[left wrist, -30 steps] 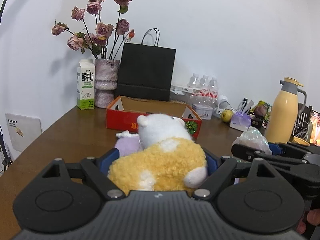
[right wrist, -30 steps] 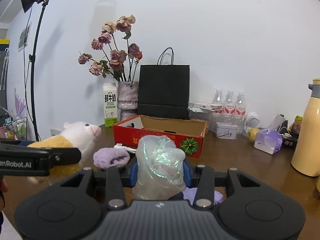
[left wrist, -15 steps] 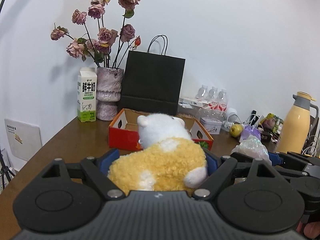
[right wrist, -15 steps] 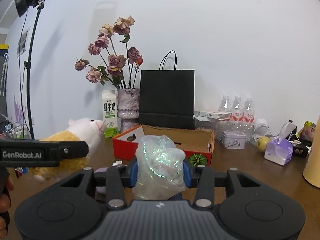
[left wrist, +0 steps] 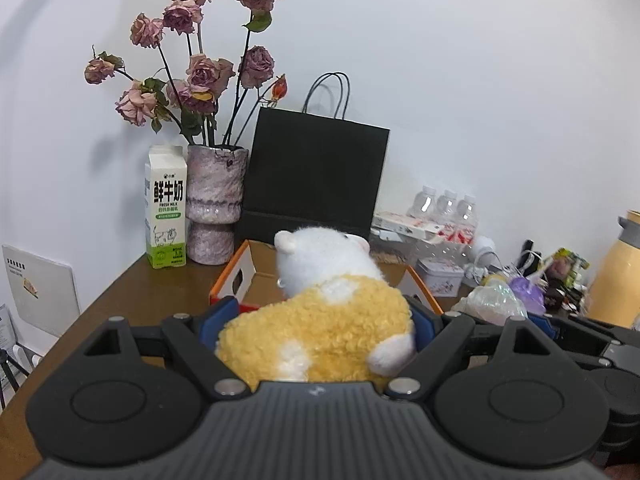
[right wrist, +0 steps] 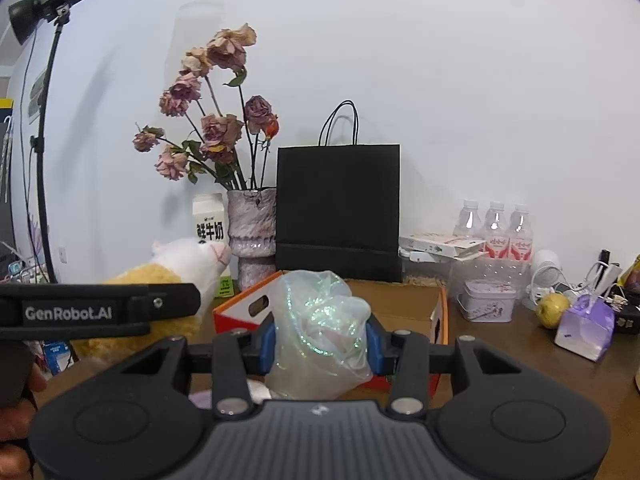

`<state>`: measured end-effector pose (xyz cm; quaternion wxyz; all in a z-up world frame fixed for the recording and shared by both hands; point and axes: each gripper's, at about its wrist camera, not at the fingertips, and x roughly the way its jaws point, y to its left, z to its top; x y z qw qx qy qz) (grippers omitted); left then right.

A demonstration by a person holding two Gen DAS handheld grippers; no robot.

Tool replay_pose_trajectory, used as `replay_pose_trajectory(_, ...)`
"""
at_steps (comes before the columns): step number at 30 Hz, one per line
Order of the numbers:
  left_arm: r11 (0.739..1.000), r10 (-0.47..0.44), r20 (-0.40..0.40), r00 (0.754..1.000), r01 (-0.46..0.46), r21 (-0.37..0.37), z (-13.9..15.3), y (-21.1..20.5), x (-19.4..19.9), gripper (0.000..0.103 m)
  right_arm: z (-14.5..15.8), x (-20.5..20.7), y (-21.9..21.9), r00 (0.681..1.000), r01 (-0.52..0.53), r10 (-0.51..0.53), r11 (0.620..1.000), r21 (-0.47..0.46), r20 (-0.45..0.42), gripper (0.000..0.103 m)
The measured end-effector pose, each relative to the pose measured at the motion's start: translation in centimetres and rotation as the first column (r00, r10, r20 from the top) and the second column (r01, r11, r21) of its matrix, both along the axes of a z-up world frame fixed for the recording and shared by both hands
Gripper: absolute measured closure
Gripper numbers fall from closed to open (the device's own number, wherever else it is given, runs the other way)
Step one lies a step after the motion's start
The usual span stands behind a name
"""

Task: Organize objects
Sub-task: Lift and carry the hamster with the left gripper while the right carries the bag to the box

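Observation:
My left gripper (left wrist: 316,330) is shut on a yellow and white plush toy (left wrist: 320,320), held in the air in front of an open red cardboard box (left wrist: 256,276). My right gripper (right wrist: 320,338) is shut on a crumpled iridescent plastic bag (right wrist: 320,328), held just before the same box (right wrist: 404,308). The plush toy (right wrist: 188,264) and left gripper also show at the left of the right wrist view. The bag (left wrist: 494,300) shows at the right of the left wrist view. A bit of purple object (right wrist: 204,398) lies below the right gripper.
Behind the box stand a black paper bag (left wrist: 316,176), a vase of dried roses (left wrist: 214,204) and a milk carton (left wrist: 166,208). Water bottles (right wrist: 496,228), a tin (right wrist: 486,300), a yellow fruit (right wrist: 552,310), a purple carton (right wrist: 584,326) and a yellow thermos (left wrist: 616,276) crowd the right side.
Both grippers have risen and moved forward toward the red box, each still holding its object. The purple object has dropped almost out of view.

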<state>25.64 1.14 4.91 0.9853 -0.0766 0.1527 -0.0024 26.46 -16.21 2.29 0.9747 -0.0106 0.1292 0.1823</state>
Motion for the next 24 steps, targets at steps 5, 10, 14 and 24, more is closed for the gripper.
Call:
replay_pose_trajectory(5,1.0,0.016,-0.013,1.0,-0.016,-0.006,0.5,0.4,3.7,0.016,0.3,3.6,0.3,1.0,-0.006,0.006,1.0,0.002,-0.008,0.061)
replay_pose_trajectory(10,0.999,0.022,-0.031,0.999,-0.023,-0.023,0.6,0.6,7.0,0.016,0.5,7.1,0.6,1.0,-0.012,0.012,1.0,0.0,-0.019,0.061)
replay_pose_trajectory(14,0.999,0.024,-0.045,0.999,-0.026,-0.036,0.9,0.7,9.4,0.016,1.1,9.4,0.8,1.0,-0.012,0.012,1.0,0.001,-0.02,0.061)
replay_pose_trajectory(24,0.998,0.068,-0.052,0.996,-0.069,-0.011,1.5,0.8,15.6,0.016,1.5,16.1,1.1,0.998,0.019,-0.017,0.999,0.032,-0.067,0.061)
